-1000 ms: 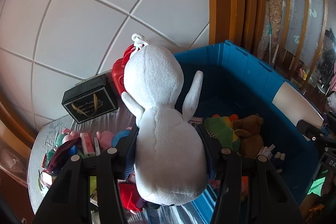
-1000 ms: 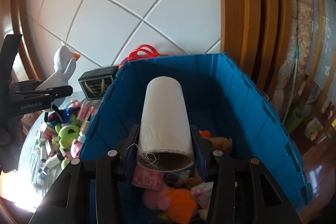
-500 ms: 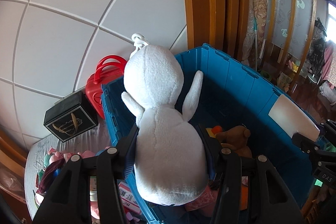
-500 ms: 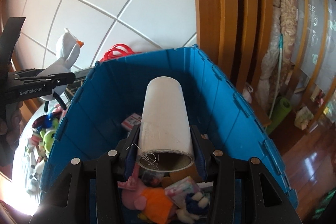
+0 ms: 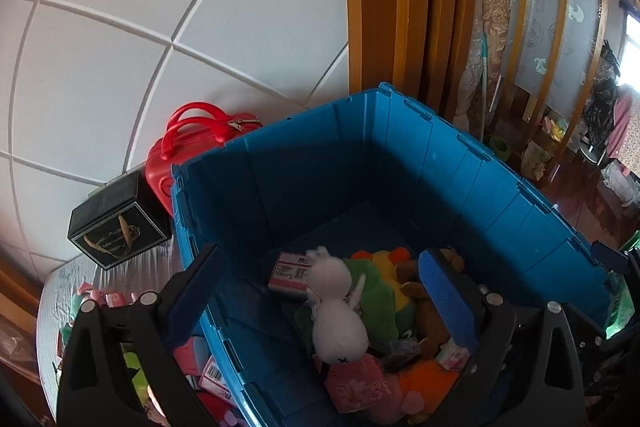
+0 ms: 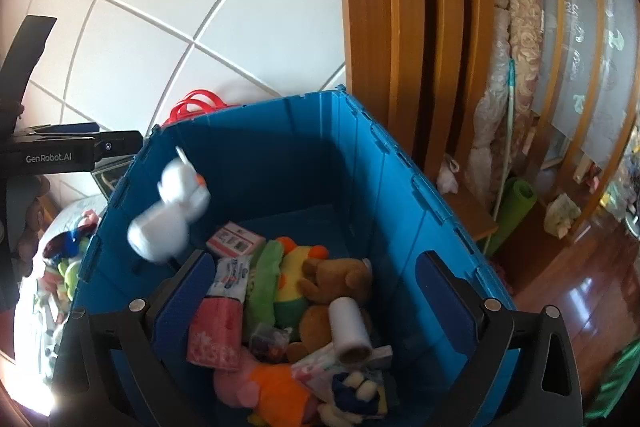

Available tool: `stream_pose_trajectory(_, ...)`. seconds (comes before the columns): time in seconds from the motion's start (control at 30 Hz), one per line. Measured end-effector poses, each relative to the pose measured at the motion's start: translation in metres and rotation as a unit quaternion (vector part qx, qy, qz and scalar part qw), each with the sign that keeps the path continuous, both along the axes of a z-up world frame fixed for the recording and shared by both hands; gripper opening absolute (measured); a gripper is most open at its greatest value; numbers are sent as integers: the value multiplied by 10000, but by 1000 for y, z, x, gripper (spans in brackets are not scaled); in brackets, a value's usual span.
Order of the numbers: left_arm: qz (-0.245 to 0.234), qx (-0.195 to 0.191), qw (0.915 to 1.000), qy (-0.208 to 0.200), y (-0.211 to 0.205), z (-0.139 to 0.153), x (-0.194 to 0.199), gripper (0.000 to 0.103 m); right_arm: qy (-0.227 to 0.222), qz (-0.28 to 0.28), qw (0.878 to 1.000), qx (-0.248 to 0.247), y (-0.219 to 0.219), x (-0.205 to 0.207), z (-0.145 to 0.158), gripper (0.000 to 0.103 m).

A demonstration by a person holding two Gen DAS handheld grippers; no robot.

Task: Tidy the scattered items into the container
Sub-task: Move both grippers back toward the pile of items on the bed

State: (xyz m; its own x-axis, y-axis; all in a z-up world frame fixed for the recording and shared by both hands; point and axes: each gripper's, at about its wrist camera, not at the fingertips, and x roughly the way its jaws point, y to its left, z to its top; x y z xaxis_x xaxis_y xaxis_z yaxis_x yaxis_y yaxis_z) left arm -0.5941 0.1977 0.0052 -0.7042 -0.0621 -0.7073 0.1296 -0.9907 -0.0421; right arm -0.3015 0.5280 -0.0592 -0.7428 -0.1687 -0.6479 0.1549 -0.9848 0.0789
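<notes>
A white panelled wall and wooden door trim are seen behind a blue plastic crate (image 5: 460, 163) that stands on a counter (image 5: 60, 291) covered with a silvery sheet. A red handbag (image 5: 192, 147) and a black box (image 5: 116, 227) are placed beside the crate, and small toys (image 6: 68, 259) are left scattered on the counter. The jaws of the left gripper (image 5: 320, 303) are opening above the crate, with nothing pinched; the white plush goose (image 5: 338, 319) is caught blurred, apart from them, over the pile inside. The jaws of the right gripper (image 6: 320, 303) are likewise opening and empty, and the white cardboard tube (image 6: 350, 327) is seen lying on a brown teddy bear (image 6: 332, 287) in the crate.
</notes>
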Motion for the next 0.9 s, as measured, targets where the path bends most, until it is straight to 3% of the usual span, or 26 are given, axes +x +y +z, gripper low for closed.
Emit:
stream_pose_trajectory(0.47, 177, 164, 9997, -29, -27, -13, 42, 99, 1, 319, 9995, 15, -26, 9, 4, 102)
stream_pose_trajectory(0.53, 239, 180, 9995, -40, -32, -15, 52, 99, 11, 638, 9979, -54, -31, 12, 7, 102)
stream_pose_trajectory(0.9, 612, 275, 9977, -70, -76, -31, 114, 99, 32, 1189, 9929, -9, -89, 35, 17, 102)
